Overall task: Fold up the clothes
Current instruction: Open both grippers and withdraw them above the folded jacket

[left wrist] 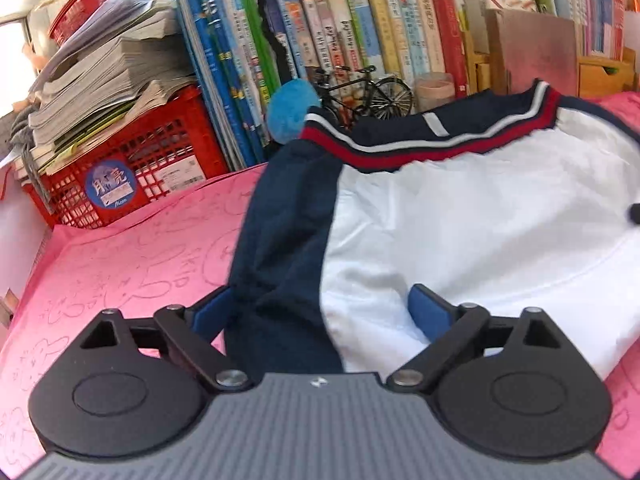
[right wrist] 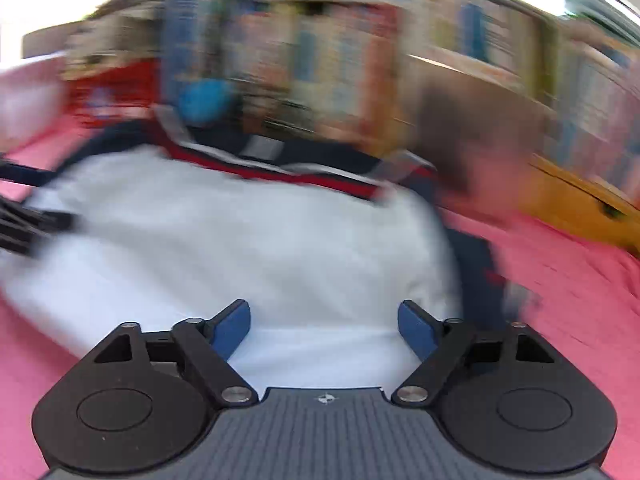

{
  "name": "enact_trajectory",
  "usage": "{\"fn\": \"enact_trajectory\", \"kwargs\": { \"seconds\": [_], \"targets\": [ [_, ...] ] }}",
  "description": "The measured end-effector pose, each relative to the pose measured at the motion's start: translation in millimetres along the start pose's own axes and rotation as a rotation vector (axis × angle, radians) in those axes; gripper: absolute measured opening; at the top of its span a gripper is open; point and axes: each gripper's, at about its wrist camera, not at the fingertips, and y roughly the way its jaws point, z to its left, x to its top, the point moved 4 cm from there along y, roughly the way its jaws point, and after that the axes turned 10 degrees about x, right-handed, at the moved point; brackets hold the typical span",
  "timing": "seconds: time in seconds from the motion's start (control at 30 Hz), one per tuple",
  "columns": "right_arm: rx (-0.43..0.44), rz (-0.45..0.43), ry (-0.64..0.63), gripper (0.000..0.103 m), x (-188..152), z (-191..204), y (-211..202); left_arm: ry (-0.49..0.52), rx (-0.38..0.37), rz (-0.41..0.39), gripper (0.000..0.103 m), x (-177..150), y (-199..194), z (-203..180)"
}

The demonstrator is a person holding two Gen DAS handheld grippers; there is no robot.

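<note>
Left gripper [left wrist: 320, 312]: jaws spread wide, holding nothing; navy sleeve fabric lies loosely between the blue pads [left wrist: 430, 316]. Right gripper [right wrist: 324, 328]: jaws apart, empty, over white fabric; this view is blurred. The jacket [left wrist: 460, 216], white with navy sleeves and a striped collar at 12 o'clock, lies on the pink cloth [left wrist: 120, 264].

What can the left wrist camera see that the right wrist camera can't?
Only the left wrist view shows the left gripper with jaws open over the jacket's navy sleeve, and sharply a model bicycle and a paper-filled red crate.

Only the right wrist view, badly blurred, shows the right gripper, open above white cloth, and a yellow wooden box.

Both show the white and navy jacket with its striped collar on the pink cloth before shelved books.
</note>
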Motion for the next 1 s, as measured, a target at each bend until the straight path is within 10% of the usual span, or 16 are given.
{"fn": "enact_trajectory", "kwargs": {
  "seconds": [0.1, 0.3, 0.57, 0.8, 1.0],
  "targets": [
    [-0.154, 0.001, 0.063, 0.083, -8, -43, -12, -0.013, 0.068, -0.01, 0.096, 7, -7, 16],
    [-0.059, -0.142, 0.09, 0.083, 9, -35, -42, -0.052, 0.049, -0.079, 0.095, 21, -36, 30],
    [0.175, -0.129, 0.005, 0.082, 69, 45, 27, -0.051, 0.121, -0.017, 0.096, 13, 16, 15],
    [-0.054, 0.027, 0.127, 0.094, 98, 8, 123, -0.171, 0.083, -0.04, 0.103, -10, 36, 28],
    [-0.034, 0.016, 0.163, 0.103, 110, -10, 146, -0.299, -0.043, 0.02, 0.103, -18, 46, 48]
  ]
}}
